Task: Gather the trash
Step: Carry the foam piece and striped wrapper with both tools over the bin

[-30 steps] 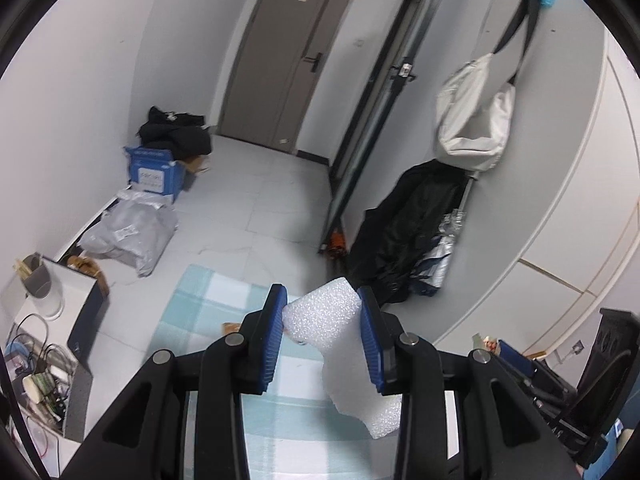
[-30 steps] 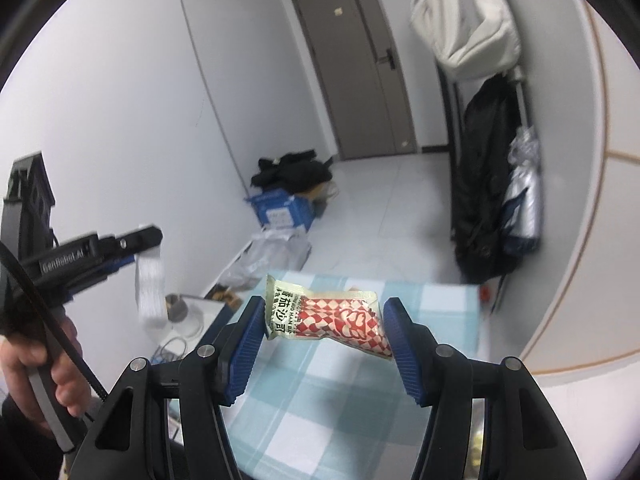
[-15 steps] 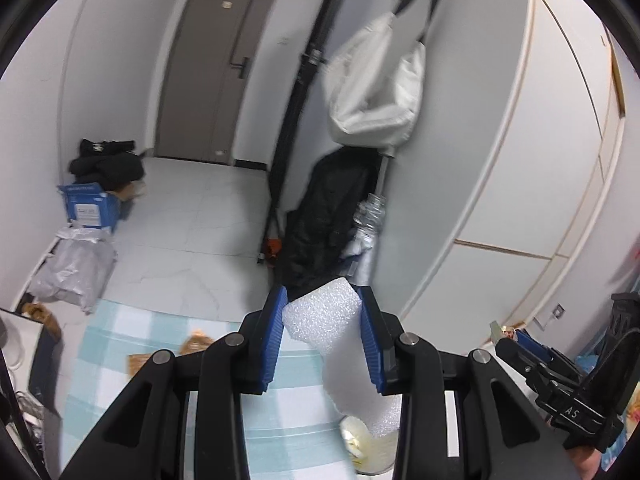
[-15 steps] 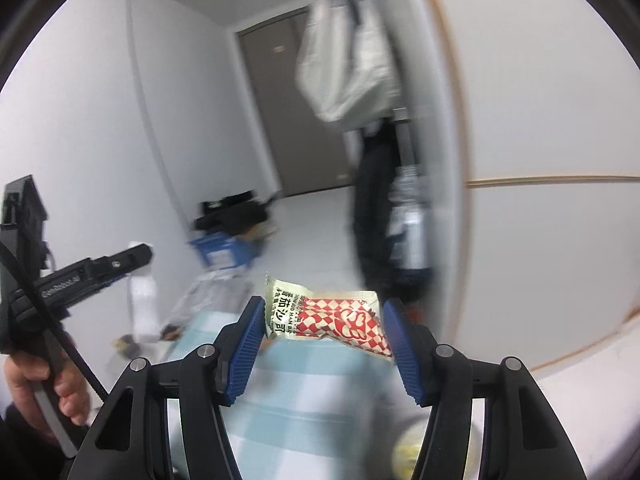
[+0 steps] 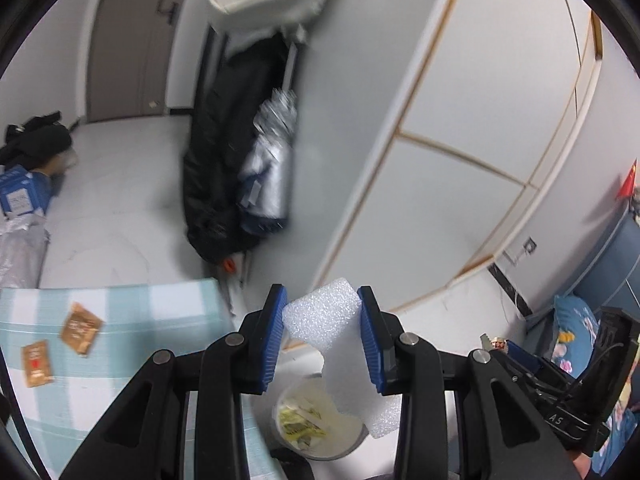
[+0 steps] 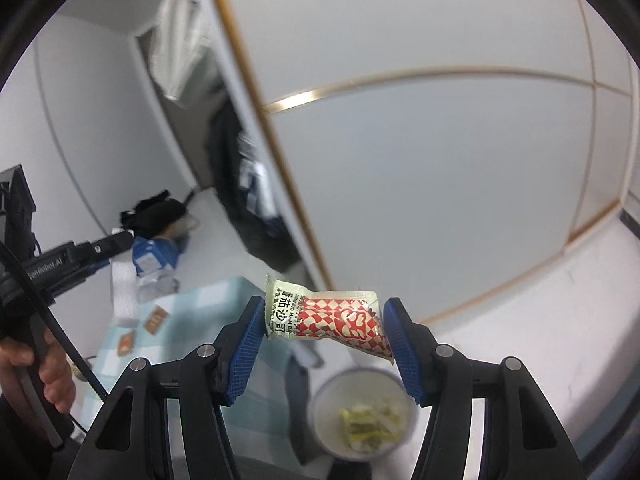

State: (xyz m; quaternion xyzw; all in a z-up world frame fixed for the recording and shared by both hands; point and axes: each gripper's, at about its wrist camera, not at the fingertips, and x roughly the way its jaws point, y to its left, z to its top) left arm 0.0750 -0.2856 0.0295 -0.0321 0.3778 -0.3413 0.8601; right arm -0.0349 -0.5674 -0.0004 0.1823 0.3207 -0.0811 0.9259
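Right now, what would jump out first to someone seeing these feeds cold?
The white foam piece clamped in the left gripper, and the red-checked sauce packet pinched in the right gripper. Below both sits a round white bin with yellowish scraps inside, beside the checked tablecloth where two brown packets lie.

Below me the table (image 5: 120, 380) wears a pale blue-and-white checked cloth, and two small brown packets (image 5: 80, 328) lie flat on it near its left part, close together. Beside its edge, on the white floor (image 5: 120, 208), stands a white bin (image 5: 320, 424) holding yellowish scraps.
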